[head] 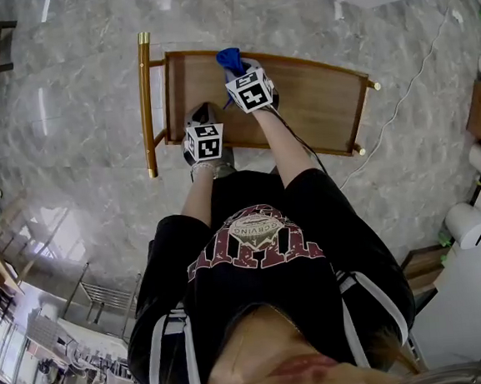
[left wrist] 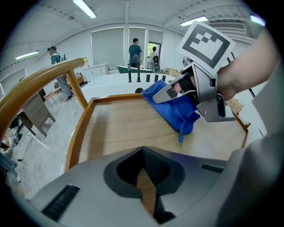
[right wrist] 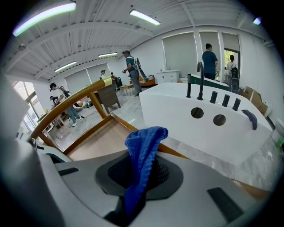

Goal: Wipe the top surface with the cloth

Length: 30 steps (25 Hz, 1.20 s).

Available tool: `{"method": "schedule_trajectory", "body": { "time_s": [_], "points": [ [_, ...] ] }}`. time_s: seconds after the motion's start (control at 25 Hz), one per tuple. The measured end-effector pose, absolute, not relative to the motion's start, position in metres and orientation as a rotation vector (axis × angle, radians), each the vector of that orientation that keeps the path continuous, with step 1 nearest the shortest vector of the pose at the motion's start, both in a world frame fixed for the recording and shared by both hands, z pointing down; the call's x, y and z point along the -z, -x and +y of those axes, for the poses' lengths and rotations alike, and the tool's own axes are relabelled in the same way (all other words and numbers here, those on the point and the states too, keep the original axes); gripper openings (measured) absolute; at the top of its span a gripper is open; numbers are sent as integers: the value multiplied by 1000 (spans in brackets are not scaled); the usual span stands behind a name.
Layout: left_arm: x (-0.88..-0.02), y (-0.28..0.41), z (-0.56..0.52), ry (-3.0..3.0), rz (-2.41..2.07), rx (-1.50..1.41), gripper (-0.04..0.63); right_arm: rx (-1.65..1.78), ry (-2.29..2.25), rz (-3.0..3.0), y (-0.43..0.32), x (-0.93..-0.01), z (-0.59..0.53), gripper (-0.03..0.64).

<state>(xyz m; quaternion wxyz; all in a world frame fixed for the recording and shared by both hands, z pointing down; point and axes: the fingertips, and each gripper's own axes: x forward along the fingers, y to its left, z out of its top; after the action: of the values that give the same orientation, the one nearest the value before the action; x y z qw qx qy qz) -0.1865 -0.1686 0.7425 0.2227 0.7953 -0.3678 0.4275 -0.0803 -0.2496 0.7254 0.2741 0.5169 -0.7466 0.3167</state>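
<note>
Cloth (right wrist: pixel 142 146), blue and bunched, is clamped in my right gripper (right wrist: pixel 137 177), sticking out past the jaws. It sits at the far left part of the wooden cart top (head: pixel 317 105). In the left gripper view its loose end (left wrist: pixel 173 106) seems to rest on the wood just inside the far rim (left wrist: pixel 117 96).

Left gripper (left wrist: pixel 144 173): jaws together, nothing between them, only wood grain showing through the slit. It hangs over the near edge.

Step in hand, as I judge it: get the cloth flat on the top. Tilt the right gripper down so more fabric meets the wood, then sweep in long strokes along the grain.

Edges: a raised rim runs all round and will stop the cloth, so corners need a separate pass. The brass-coloured handle (head: pixel 146 103) stands at the left end.

Open room: most of the bare top lies to my right. The left gripper would be best drawn back clear of the strokes.
</note>
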Motion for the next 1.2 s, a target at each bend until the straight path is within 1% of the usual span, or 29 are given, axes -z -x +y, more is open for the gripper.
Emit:
{"method": "schedule_trajectory", "body": {
  "time_s": [1.2],
  "points": [
    [-745, 185, -163, -2165, -1096, -1226, 48, -898, -1545, -1920, -13, -733, -195, 56]
  ]
}}
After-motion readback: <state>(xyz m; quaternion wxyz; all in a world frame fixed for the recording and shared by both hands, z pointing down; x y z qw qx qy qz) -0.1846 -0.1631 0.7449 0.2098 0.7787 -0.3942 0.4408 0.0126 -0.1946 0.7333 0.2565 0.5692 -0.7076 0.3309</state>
